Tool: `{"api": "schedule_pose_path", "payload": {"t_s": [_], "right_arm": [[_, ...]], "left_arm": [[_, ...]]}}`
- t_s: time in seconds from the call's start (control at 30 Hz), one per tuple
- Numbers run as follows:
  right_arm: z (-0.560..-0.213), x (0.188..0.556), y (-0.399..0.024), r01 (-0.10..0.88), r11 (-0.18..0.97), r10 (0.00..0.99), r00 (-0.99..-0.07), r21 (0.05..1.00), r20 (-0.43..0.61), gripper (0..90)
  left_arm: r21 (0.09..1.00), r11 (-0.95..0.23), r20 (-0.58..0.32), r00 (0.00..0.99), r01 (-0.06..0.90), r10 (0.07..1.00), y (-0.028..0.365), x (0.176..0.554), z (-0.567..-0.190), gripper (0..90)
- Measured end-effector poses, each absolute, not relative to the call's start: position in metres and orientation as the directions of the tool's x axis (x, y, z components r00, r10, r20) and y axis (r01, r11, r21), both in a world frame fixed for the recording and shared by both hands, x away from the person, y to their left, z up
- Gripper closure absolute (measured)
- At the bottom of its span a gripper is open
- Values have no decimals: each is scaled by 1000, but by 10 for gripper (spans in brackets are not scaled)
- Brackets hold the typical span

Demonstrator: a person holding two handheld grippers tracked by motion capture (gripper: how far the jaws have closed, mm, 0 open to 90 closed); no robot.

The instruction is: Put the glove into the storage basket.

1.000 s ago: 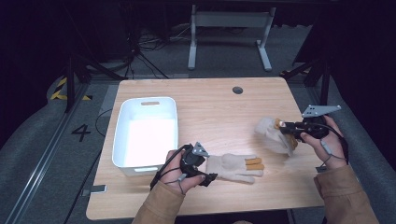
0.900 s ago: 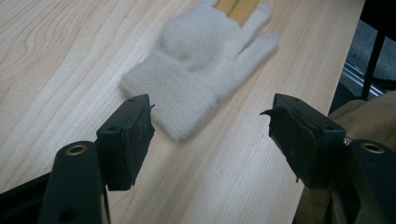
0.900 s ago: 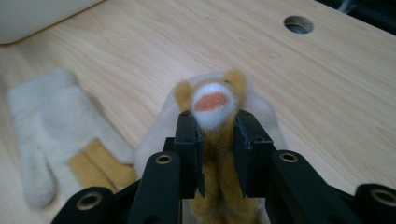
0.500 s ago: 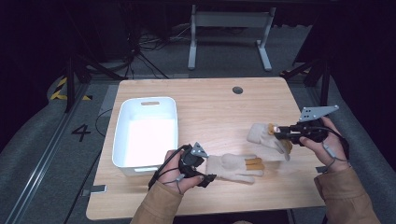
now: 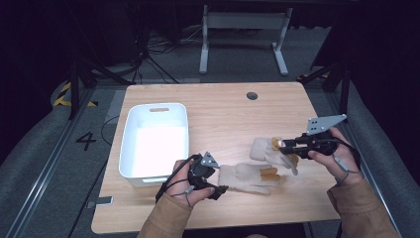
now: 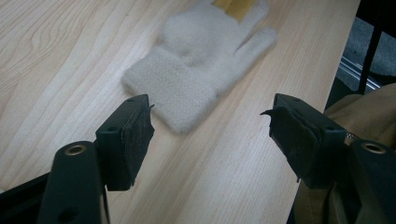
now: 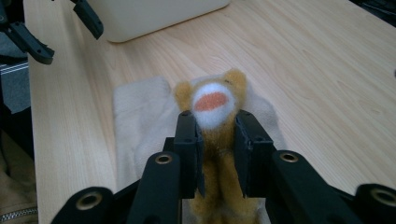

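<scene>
Held glove (image 5: pixel 265 149) lengthwise across table (image 5: pixel 218 109)

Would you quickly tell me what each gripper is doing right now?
Left gripper: open, holding nothing.
Right gripper: closed on the glove.

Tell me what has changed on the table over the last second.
The right gripper, shut on the glove with the animal face, has carried it down and toward the left, nearer the other glove; it now hangs low, close to the table. The left gripper stayed open at the other glove's cuff, and the white bin kept its place.
</scene>
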State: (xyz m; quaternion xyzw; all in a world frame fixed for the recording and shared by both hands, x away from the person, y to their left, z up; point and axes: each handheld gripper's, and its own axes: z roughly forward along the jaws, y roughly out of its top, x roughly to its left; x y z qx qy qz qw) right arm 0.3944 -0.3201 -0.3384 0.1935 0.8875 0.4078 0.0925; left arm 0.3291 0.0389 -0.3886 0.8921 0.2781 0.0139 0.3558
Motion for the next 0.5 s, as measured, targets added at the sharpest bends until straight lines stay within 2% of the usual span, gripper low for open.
{"api": "schedule_pose_path", "payload": {"t_s": [0.5], "right_arm": [[-351, 387, -283, 213, 595, 303, -953, 775, 29, 733]], "left_arm": [[646, -589, -173, 845, 485, 507, 39, 329, -389, 306]]}}
